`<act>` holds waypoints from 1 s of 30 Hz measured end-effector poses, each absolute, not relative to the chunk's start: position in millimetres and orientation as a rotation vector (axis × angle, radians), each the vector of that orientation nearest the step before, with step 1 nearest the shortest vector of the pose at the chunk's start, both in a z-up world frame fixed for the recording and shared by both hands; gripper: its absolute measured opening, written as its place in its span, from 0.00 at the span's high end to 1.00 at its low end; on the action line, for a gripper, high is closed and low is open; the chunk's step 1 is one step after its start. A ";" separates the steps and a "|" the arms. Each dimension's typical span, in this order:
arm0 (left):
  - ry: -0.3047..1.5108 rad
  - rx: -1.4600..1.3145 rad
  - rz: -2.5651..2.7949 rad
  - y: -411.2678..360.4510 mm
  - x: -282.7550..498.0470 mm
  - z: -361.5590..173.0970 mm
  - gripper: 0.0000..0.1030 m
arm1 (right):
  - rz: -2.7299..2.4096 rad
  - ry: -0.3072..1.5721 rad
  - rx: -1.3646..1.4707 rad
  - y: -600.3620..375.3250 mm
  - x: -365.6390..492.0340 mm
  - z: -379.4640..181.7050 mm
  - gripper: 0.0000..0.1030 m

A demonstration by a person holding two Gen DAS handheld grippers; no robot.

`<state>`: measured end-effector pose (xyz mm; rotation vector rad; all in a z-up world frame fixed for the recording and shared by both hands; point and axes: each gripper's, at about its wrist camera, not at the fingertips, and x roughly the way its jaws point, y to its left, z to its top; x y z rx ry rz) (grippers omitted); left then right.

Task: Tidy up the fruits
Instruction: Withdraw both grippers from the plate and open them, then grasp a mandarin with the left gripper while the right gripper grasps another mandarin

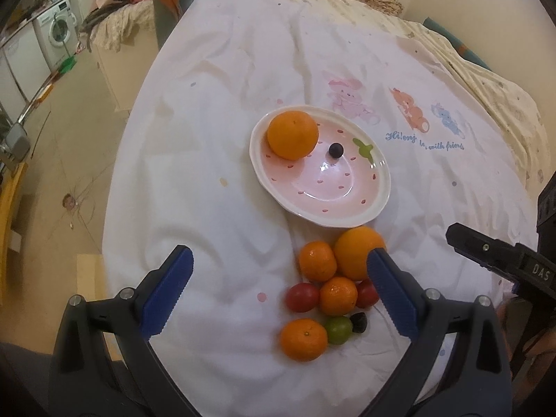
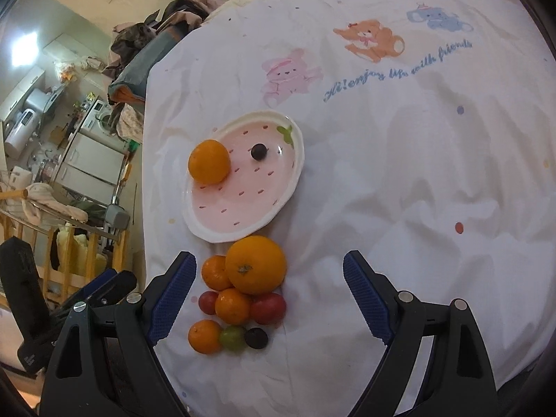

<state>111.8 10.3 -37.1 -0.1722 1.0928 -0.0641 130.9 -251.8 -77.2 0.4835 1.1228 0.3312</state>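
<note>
A pink strawberry-patterned plate point(image 1: 368, 205) point(image 2: 215, 222) lies on the white sheet and holds an orange point(image 1: 293, 134) point(image 2: 209, 161) and a dark grape point(image 1: 335, 149) point(image 2: 259, 151). In front of it lies a pile: a big orange point(image 1: 354, 253) point(image 2: 256, 264), several small mandarins point(image 1: 317, 260) point(image 2: 232, 305), red tomatoes point(image 1: 302, 297) point(image 2: 268, 308), a green grape point(image 1: 337, 329) point(image 2: 232, 338) and a dark grape point(image 1: 358, 322) point(image 2: 256, 338). My left gripper point(image 1: 279, 260) hovers open above the pile's left side. My right gripper point(image 2: 269, 266) hangs open over the pile, nothing between its pads.
The white sheet point(image 1: 215, 180) with cartoon bears covers the bed. The bed's left edge drops to the floor point(image 1: 69, 160), where a washing machine point(image 1: 57, 33) and clutter stand. A wooden rail point(image 2: 69, 243) is at the left in the right wrist view.
</note>
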 end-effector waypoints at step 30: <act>1.327 -0.176 -0.222 -32.0 151.7 -112.8 0.72 | 0.313 1.179 0.613 -271.1 143.7 -102.8 0.14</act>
